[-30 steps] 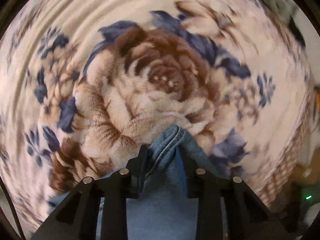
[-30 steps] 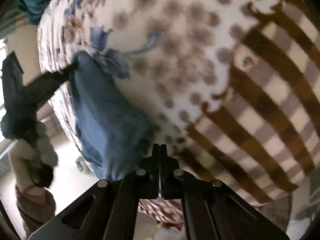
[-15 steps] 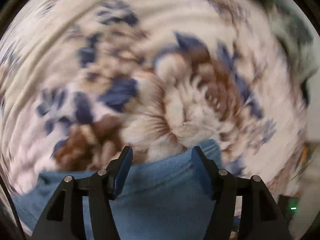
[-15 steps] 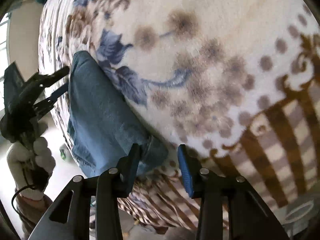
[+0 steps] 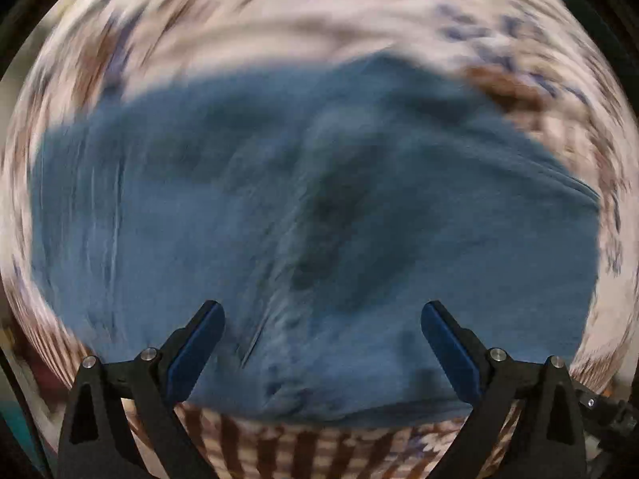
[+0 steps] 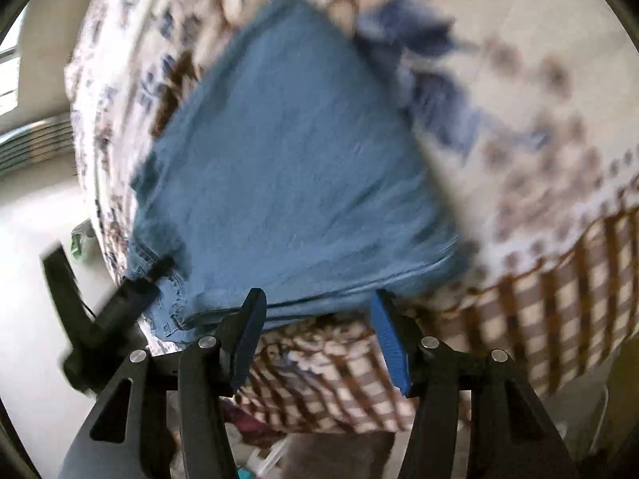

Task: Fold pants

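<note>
Blue-padded fingers (image 5: pixel 191 353) of the left claw (image 5: pixel 322 343) stand spread wide, its jaws having just been opening, and nothing is pinched between them; the claw points straight down over the pants (image 5: pixel 311 215). Those blue denim pants lie in a folded, roughly rectangular stack on the bed, on a blanket (image 5: pixel 279 24) printed with cream, brown and blue flowers, whose near border is a brown check.

From the right wrist camera, the right claw (image 6: pixel 317 335) is released too, its jaws having just been opening to about half width, with the near folded edge of the pants (image 6: pixel 287 167) just beyond the fingertips (image 6: pixel 251 327) and not pressed by them. The left claw (image 6: pixel 131 299) shows at the stack's left corner, blurred. Farther out, the flowered blanket (image 6: pixel 539 92) spreads away, and pale floor (image 6: pixel 36 247) lies to the left of the bed.
</note>
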The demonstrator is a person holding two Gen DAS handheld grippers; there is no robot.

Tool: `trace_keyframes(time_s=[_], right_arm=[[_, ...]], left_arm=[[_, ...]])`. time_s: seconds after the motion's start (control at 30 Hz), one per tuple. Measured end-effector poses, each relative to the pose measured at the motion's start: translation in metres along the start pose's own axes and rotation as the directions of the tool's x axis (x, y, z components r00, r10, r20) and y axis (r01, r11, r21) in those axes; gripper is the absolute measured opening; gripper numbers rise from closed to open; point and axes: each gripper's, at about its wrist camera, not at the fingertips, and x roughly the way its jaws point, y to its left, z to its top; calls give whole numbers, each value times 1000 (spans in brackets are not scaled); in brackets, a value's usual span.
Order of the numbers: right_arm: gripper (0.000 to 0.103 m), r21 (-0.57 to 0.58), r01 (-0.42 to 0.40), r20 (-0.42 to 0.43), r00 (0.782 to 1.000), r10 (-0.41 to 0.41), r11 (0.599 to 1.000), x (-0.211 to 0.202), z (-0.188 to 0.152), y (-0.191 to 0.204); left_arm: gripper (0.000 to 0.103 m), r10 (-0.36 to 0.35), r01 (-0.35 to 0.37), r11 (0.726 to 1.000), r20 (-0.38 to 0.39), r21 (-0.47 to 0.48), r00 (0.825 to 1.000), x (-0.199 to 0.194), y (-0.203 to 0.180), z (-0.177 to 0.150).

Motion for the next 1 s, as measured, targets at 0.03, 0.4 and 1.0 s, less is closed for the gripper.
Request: trace_keyframes(time_s=[0.03,0.4,1.0], right_arm=[[57,-39,31,23,999,-30,999,2,-4,11],[57,-70,208,43,978,-205,976,28,-15,39],[87,-261,523,277,846,-456,811,71,-20,154]], left_arm=[[101,-44,44,997,-5,-63,999,2,13,-4],[26,-139,138,989,18,60,990,9,34,-11],[103,-285,465,623,372,-629,884,-19,301,-57]])
